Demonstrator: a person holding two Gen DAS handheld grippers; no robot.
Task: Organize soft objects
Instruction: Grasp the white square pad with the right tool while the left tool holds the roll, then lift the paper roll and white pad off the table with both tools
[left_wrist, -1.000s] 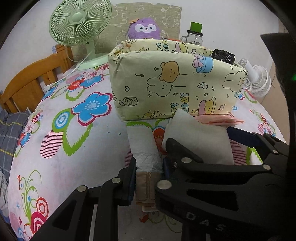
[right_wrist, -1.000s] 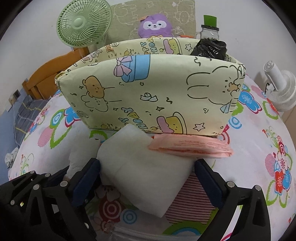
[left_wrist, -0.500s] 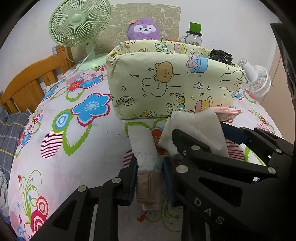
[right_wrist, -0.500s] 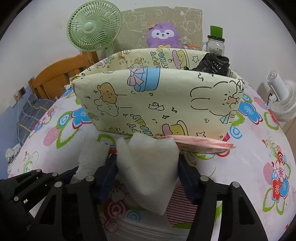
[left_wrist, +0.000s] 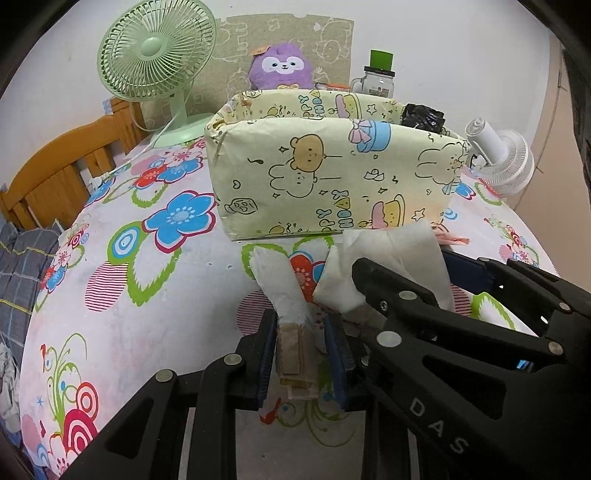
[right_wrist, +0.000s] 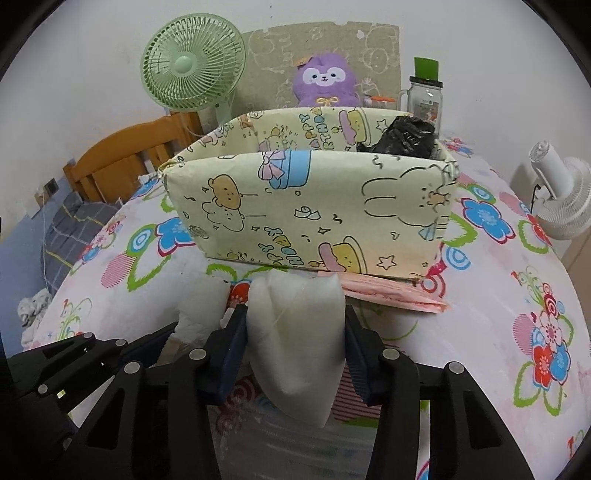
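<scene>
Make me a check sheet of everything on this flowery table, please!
Surface: flowered tablecloth over the table.
Job's things: cartoon-print fabric box; white soft pad; rolled white pad with tan strap; pink packet at the box's foot.
Clutter: black bag in the box; purple plush, jar behind.
Grippers: right gripper has just been closing, now clamps the white soft pad; left gripper shut on the rolled pad.
Cables: green fan's white cord.
Surroundings: green fan, white fan, wooden chair.
</scene>
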